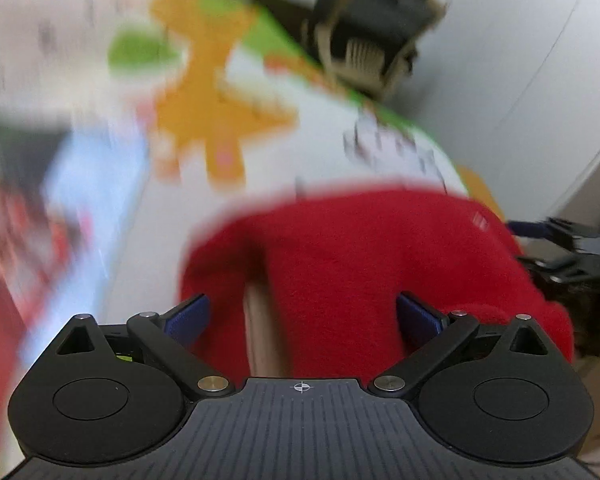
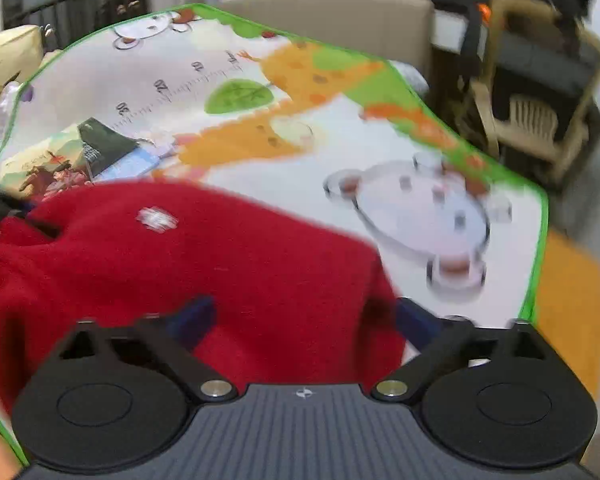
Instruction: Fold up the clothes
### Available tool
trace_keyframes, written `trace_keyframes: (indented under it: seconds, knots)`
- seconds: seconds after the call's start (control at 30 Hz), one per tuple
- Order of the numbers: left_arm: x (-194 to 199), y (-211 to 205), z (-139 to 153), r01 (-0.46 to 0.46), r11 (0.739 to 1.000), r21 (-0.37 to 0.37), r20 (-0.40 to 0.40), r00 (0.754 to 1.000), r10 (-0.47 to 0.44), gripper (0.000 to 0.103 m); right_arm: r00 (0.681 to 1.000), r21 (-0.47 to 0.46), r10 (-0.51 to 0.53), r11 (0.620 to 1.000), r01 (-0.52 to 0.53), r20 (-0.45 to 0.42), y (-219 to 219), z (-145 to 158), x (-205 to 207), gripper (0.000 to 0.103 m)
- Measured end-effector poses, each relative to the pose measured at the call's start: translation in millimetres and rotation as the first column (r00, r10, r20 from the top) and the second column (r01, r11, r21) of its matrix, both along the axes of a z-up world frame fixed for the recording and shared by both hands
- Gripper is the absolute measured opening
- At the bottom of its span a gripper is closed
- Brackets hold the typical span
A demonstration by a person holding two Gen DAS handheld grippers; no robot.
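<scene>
Two pairs of blue-padded fingers stand spread wide, neither clamped on anything. Between the left gripper's (image 1: 302, 314) fingers, at the lower centre of its frame, lies the red fleece garment (image 1: 360, 264), its cloth filling the gap and running off to the lower right. In the right wrist view the right gripper (image 2: 302, 320) straddles the same garment's near edge, the bulk lying ahead and to the left, long axis roughly left to right. Both look equally near; I judge either could close on the cloth beneath it. The garment rests on a cartoon-printed mat (image 2: 440, 216) with a green border. Books (image 2: 96, 152) sit at the left beyond it, a chair (image 2: 532, 120) at the upper right; nothing blocks a fold.
</scene>
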State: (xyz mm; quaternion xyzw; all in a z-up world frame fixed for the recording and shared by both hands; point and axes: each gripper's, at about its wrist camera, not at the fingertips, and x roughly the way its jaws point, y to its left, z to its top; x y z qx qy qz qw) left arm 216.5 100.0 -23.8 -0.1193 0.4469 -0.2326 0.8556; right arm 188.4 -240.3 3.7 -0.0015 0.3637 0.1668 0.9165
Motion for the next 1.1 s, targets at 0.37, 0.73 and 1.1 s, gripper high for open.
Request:
trace_keyframes:
  seconds: [0.37, 0.73, 1.1]
  knots:
    - [19, 12, -14, -0.009, 0.991, -0.131, -0.081, 0.997, -0.002, 0.103, 0.968, 0.438, -0.028, 0.888, 0.138, -0.248, -55, -38, 33, 0.103]
    - [76, -6, 37, 0.017, 0.989, -0.146, 0.134, 0.991, 0.003, 0.103, 0.995, 0.483, 0.101, 0.87, -0.095, 0.013, 4, 14, 92, 0.094]
    - [94, 9, 26, -0.034, 0.993, 0.113, 0.228, 0.974, 0.007, 0.103, 0.996, 0.22, -0.085, 0.972, 0.087, -0.017, -7, -11, 122, 0.102]
